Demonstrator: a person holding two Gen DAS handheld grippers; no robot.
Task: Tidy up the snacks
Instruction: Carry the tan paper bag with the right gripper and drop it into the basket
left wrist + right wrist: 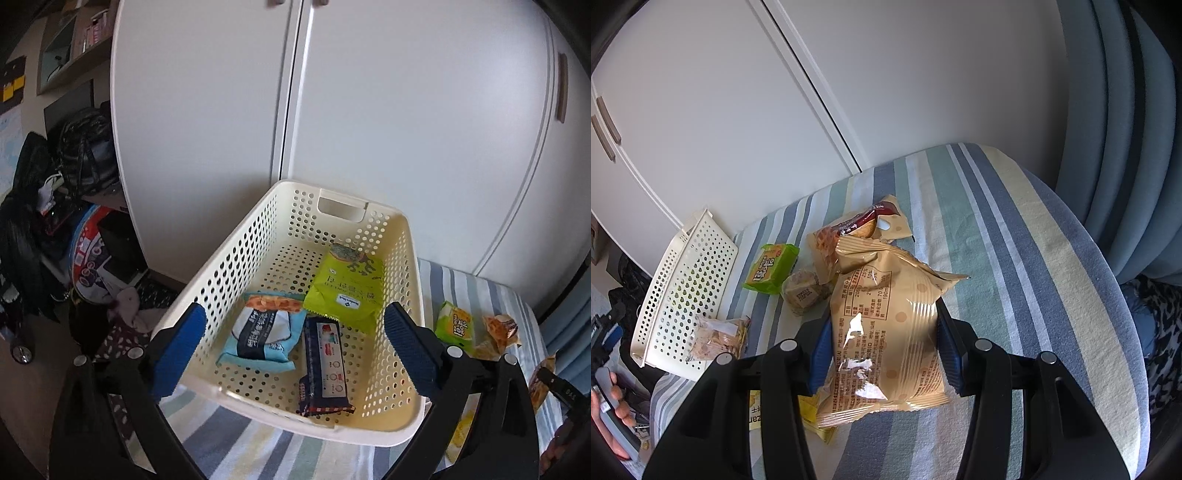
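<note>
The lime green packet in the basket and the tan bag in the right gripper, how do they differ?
The lime green packet lies flat inside the white basket; the tan bag is clamped between the right gripper fingers, above the striped cover. The packet is bright green, the bag pale brown with dots. Both are sealed snack packs.

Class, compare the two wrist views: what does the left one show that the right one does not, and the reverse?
Left only: the basket's inside, holding a blue packet, a dark bar and a lime pouch, with the left hand-held gripper open.
Right only: the right hand-held gripper shut on a tan bag.
Both: the basket, the green packet and the striped cloth.
</note>
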